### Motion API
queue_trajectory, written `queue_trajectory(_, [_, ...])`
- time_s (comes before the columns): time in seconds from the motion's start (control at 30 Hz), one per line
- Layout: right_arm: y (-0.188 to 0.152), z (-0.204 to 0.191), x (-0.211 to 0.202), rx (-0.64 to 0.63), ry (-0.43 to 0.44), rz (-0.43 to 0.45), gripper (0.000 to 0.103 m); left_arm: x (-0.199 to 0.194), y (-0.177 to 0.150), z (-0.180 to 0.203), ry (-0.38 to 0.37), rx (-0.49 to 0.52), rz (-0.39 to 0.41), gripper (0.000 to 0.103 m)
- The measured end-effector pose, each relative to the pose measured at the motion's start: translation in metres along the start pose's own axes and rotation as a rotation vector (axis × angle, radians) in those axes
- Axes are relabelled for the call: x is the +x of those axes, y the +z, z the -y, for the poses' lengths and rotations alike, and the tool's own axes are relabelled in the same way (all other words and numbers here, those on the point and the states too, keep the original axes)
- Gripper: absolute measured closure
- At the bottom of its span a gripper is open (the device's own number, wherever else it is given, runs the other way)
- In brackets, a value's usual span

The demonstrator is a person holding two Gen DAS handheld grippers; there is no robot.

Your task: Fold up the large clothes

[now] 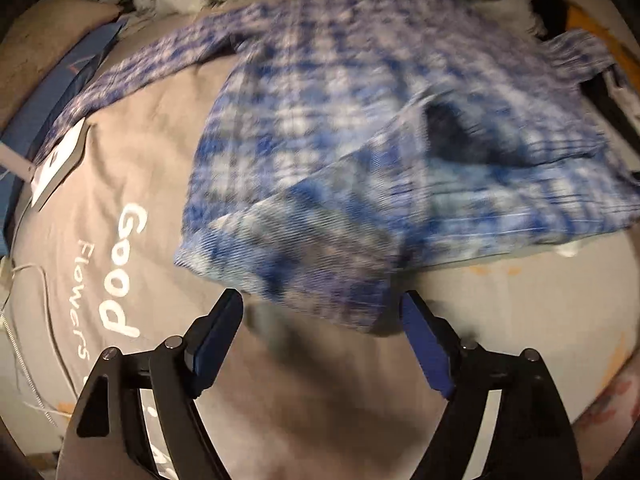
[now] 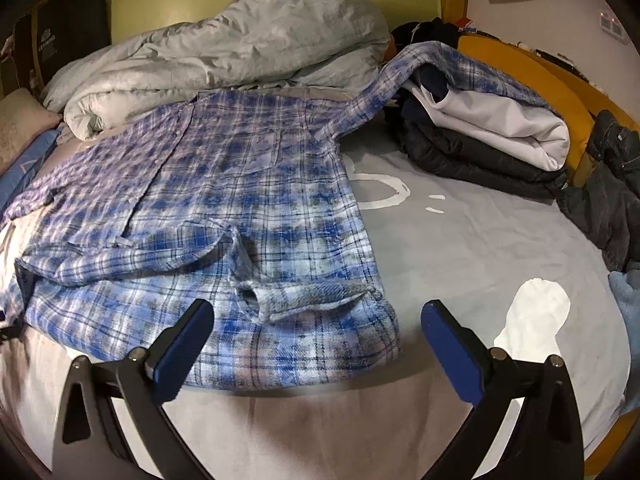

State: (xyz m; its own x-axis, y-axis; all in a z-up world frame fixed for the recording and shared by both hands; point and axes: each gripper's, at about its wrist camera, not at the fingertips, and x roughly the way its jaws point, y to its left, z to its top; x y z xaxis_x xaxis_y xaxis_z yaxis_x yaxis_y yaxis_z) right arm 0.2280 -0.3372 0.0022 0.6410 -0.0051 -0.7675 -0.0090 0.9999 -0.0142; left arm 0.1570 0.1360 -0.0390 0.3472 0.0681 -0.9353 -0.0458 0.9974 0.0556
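A blue and white plaid shirt (image 2: 248, 184) lies spread on the grey bed sheet (image 2: 460, 240). One sleeve is folded across its front, with the cuff (image 2: 260, 296) near the hem. The other sleeve (image 2: 384, 76) stretches up to the right onto a pile of clothes. My right gripper (image 2: 318, 308) hovers open over the near hem, with nothing pinched. In the left wrist view the shirt (image 1: 360, 140) is blurred. My left gripper (image 1: 322, 298) is open, and a folded corner of the shirt (image 1: 320, 280) reaches in between its fingertips without the pads pressing on it.
A crumpled grey duvet (image 2: 240, 40) fills the back of the bed. A pile with a dark jacket and a white garment (image 2: 480, 128) sits at the right, and dark jeans (image 2: 612, 184) hang over the yellow wooden frame (image 2: 520, 64). A white card (image 1: 60, 160) and a cable (image 1: 32, 280) lie at the left.
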Motion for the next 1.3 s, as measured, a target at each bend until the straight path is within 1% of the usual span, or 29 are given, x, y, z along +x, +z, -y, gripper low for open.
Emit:
queue_trajectory(0.07, [0.0,0.001,0.001,-0.002,0.019,-0.011,0.0,0.004,0.0,-0.006,0.031,-0.013,0.005,0.024])
queue_trajectory(0.1, [0.0,-0.001,0.003,-0.021,0.041,-0.03,0.0,0.004,-0.001,-0.009,0.025,-0.017,0.01,0.028])
queue_trajectory(0.13, [0.0,-0.003,0.005,-0.044,0.063,-0.053,0.0,0.003,-0.001,-0.011,0.012,-0.022,0.02,0.035])
queue_trajectory(0.17, [-0.001,-0.007,0.008,-0.077,0.093,-0.09,0.0,-0.001,0.0,-0.014,-0.006,-0.033,0.033,0.059])
queue_trajectory(0.2, [-0.002,-0.009,0.01,-0.102,0.115,-0.122,0.0,-0.005,0.001,-0.018,-0.028,-0.056,0.044,0.078])
queue_trajectory(0.27, [-0.003,-0.01,0.007,-0.11,0.117,-0.121,0.0,-0.018,0.004,-0.034,-0.075,-0.14,0.095,0.088])
queue_trajectory(0.3, [-0.004,-0.01,0.005,-0.101,0.118,-0.112,0.0,-0.026,0.006,-0.041,-0.091,-0.177,0.135,0.09])
queue_trajectory(0.43, [-0.004,-0.011,0.003,-0.079,0.224,-0.134,0.0,-0.048,0.027,-0.058,-0.024,-0.236,0.262,0.091])
queue_trajectory(0.5, [-0.002,-0.015,0.006,-0.072,0.32,-0.156,0.0,-0.049,0.043,-0.065,-0.022,-0.258,0.302,0.091])
queue_trajectory(0.57, [-0.002,-0.019,0.009,-0.068,0.366,-0.166,0.003,-0.047,0.053,-0.071,0.0,-0.288,0.346,0.089])
queue_trajectory(0.6, [-0.001,-0.021,0.011,-0.069,0.368,-0.163,0.012,-0.04,0.06,-0.078,0.034,-0.299,0.363,0.075])
queue_trajectory(0.63, [0.0,-0.024,0.015,-0.073,0.353,-0.165,0.028,-0.039,0.06,-0.079,0.072,-0.309,0.372,0.064])
queue_trajectory(0.67, [0.002,-0.026,0.022,-0.086,0.331,-0.173,0.038,-0.039,0.057,-0.082,0.079,-0.316,0.385,0.048])
queue_trajectory(0.7, [0.004,-0.028,0.03,-0.1,0.303,-0.178,0.058,-0.041,0.054,-0.081,0.056,-0.317,0.405,0.046])
queue_trajectory(0.73, [0.007,-0.027,0.037,-0.106,0.27,-0.175,0.074,-0.044,0.051,-0.077,0.026,-0.303,0.412,0.046])
queue_trajectory(0.77, [0.013,-0.025,0.044,-0.103,0.219,-0.153,0.078,-0.048,0.05,-0.073,-0.002,-0.274,0.411,0.046])
queue_trajectory(0.8, [0.019,-0.021,0.048,-0.089,0.187,-0.124,0.079,-0.051,0.047,-0.064,-0.019,-0.235,0.418,0.045])
queue_trajectory(0.87, [0.03,-0.008,0.055,-0.033,0.122,-0.053,0.079,-0.059,0.038,-0.048,-0.026,-0.16,0.427,0.045])
queue_trajectory(0.93, [0.033,0.007,0.062,0.024,0.038,-0.051,0.078,-0.059,0.028,-0.026,-0.065,-0.094,0.402,0.044])
queue_trajectory(0.97, [0.032,0.012,0.063,0.043,0.02,-0.058,0.078,-0.056,0.023,-0.016,-0.104,-0.065,0.375,0.042])
queue_trajectory(1.0, [0.031,0.016,0.061,0.058,0.029,-0.055,0.078,-0.051,0.02,-0.007,-0.14,-0.042,0.339,0.041])
queue_trajectory(1.03, [0.03,0.017,0.055,0.065,0.043,-0.045,0.074,-0.045,0.017,0.002,-0.17,-0.026,0.296,0.041])
queue_trajectory(1.07, [0.029,0.016,0.047,0.067,0.067,-0.023,0.068,-0.037,0.016,0.009,-0.188,-0.018,0.257,0.041])
queue_trajectory(1.1, [0.028,0.015,0.038,0.063,0.086,-0.001,0.047,-0.027,0.015,0.017,-0.202,-0.007,0.21,0.042])
queue_trajectory(1.13, [0.025,0.012,0.027,0.054,0.106,0.03,0.021,-0.019,0.015,0.023,-0.199,0.0,0.181,0.042])
queue_trajectory(1.17, [0.022,0.007,0.016,0.038,0.135,0.056,0.011,-0.01,0.016,0.03,-0.18,0.005,0.164,0.042])
queue_trajectory(1.2, [0.019,0.001,0.011,0.021,0.166,0.063,0.005,-0.002,0.019,0.036,-0.154,0.01,0.152,0.042])
queue_trajectory(1.27, [0.013,-0.017,0.008,-0.029,0.248,0.027,0.005,0.012,0.027,0.046,-0.121,0.008,0.136,0.042])
queue_trajectory(1.3, [0.011,-0.028,0.013,-0.051,0.261,-0.003,0.005,0.015,0.031,0.053,-0.108,0.019,0.143,0.041])
